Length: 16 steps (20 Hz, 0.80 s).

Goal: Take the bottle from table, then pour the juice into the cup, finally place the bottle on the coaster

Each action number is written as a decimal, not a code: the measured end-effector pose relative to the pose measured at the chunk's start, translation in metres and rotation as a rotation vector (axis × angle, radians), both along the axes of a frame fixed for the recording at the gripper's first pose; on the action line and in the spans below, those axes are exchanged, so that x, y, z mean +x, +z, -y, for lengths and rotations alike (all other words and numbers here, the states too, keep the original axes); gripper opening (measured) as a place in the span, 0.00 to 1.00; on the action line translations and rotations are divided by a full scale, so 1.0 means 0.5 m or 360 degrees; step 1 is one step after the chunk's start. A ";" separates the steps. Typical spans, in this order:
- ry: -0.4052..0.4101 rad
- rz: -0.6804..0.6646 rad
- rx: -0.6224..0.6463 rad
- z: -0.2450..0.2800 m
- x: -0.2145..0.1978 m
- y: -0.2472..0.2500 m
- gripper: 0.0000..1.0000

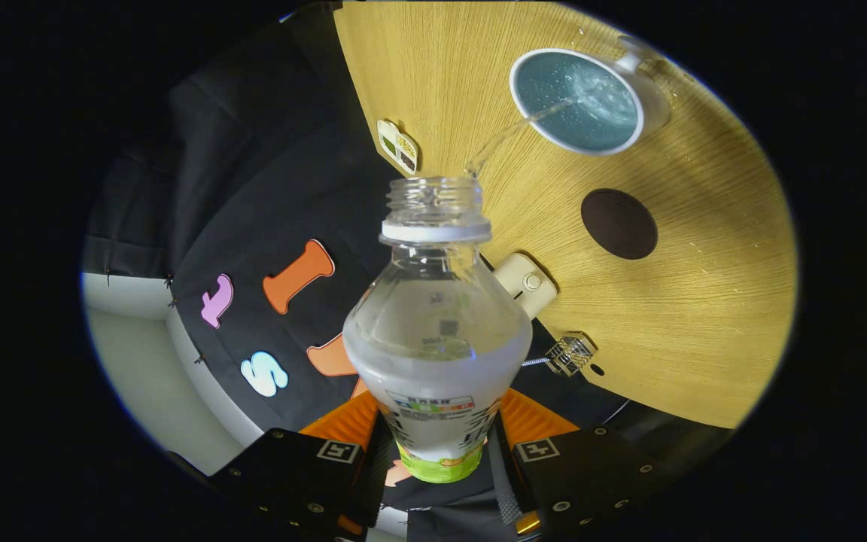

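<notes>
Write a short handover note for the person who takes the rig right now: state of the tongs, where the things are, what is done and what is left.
Tongs: shut on the bottle, both fingers pressing its lower body.
Bottle: uncapped, tilted toward the cup; a thin stream runs from its mouth into the cup. Liquid remains in the bottle.
Cup: white, stands on the wooden table, already holds liquid with bubbles.
Coaster: dark, round, on the table between the cup and the tongs, bare.
Done: bottle taken, pouring under way.
Left: finish the pour, bring the bottle upright, set it on the coaster, release.
</notes>
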<state>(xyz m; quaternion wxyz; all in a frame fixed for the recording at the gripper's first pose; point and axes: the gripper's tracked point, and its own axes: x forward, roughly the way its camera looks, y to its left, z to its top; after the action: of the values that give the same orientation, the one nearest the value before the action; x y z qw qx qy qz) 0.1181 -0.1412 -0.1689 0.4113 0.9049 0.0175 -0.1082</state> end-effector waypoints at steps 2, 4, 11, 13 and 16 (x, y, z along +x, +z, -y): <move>-0.0008 0.0016 0.0015 0.002 0.000 0.009 0.61; -0.0006 0.0013 0.0012 -0.001 -0.003 0.004 0.61; 0.0055 -0.0013 -0.0102 -0.032 -0.004 -0.003 0.60; 0.0099 -0.0035 -0.0230 -0.042 -0.011 -0.006 0.60; 0.0202 -0.0068 -0.0500 -0.060 -0.013 -0.007 0.60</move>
<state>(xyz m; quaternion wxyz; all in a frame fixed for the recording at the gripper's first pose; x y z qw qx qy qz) 0.1114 -0.1114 -0.1725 0.5532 0.8241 0.0663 -0.1025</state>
